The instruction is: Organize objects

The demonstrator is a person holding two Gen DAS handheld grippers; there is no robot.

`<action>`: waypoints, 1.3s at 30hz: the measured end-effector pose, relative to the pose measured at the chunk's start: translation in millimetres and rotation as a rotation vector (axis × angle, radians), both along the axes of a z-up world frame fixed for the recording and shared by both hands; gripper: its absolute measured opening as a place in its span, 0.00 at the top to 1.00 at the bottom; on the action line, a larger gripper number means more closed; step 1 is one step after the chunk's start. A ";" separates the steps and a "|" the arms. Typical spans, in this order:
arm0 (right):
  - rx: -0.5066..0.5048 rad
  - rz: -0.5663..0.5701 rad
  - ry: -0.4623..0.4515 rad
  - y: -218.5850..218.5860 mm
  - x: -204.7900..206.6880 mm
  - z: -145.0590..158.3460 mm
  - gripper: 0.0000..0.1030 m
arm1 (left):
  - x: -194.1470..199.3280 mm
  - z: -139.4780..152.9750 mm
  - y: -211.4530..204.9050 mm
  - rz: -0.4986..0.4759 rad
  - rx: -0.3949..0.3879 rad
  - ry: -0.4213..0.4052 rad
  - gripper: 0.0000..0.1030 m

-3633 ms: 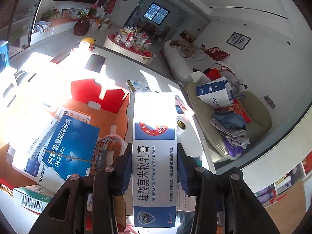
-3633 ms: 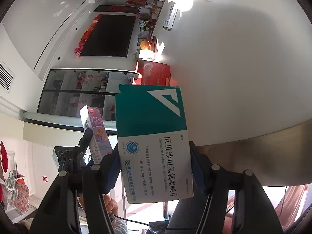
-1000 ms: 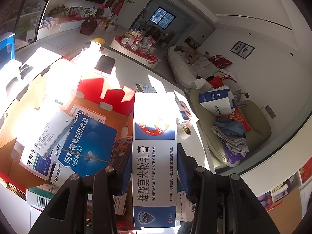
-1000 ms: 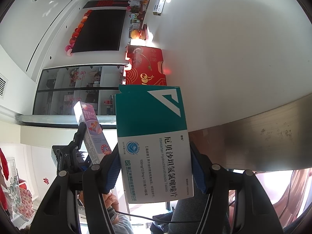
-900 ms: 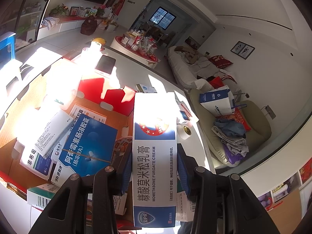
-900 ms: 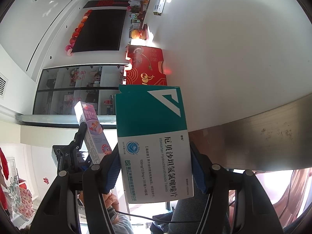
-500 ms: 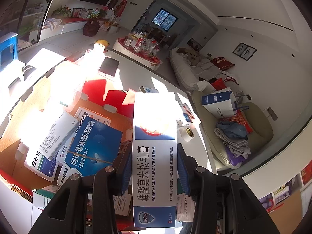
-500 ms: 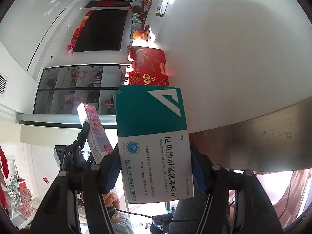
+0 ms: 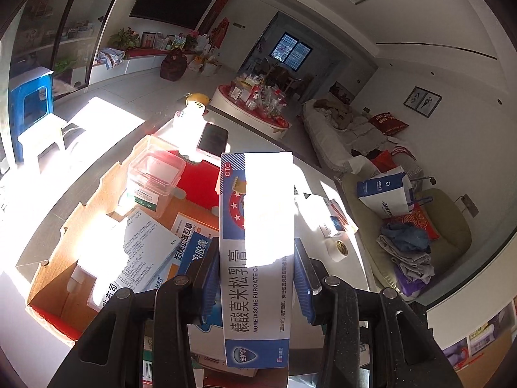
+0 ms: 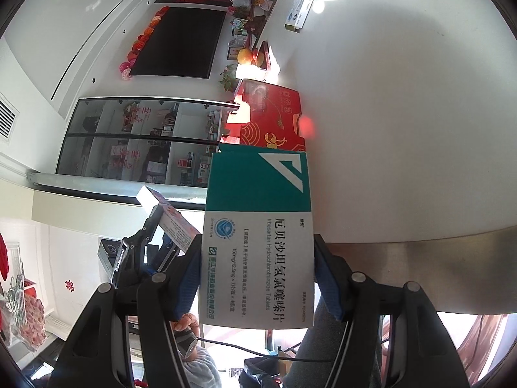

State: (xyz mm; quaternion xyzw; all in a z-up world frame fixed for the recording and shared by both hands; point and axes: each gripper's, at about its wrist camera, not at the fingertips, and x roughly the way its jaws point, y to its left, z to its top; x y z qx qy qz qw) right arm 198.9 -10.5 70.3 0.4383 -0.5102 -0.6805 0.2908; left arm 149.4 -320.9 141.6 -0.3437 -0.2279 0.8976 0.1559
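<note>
Two grippers, one medicine box pinched in each.
Left gripper (image 9: pixel 257 278) clamps one blue-and-white cream box (image 9: pixel 257 249); right gripper (image 10: pixel 257 274) clamps one teal-and-white tablet box (image 10: pixel 258 236) beside one white table (image 10: pixel 404 113).

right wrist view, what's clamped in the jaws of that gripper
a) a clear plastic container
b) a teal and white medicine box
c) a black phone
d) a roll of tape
b: the right gripper has its blue pads pressed on both sides of the teal and white medicine box, printed "Irbesartan Hydrochlorothiazide Tablets".
</note>
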 end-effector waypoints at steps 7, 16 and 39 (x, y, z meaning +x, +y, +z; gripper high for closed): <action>0.010 0.102 0.090 -39.0 -45.1 37.0 0.38 | -11.7 3.8 -14.0 0.029 -0.032 0.030 0.58; 0.116 0.191 0.182 -112.1 -113.9 78.4 0.40 | -32.3 2.6 -17.2 0.044 -0.040 0.039 0.58; 0.981 -0.257 -0.047 117.0 -157.2 4.5 0.15 | -90.2 16.3 88.1 -0.128 -0.130 -0.090 0.11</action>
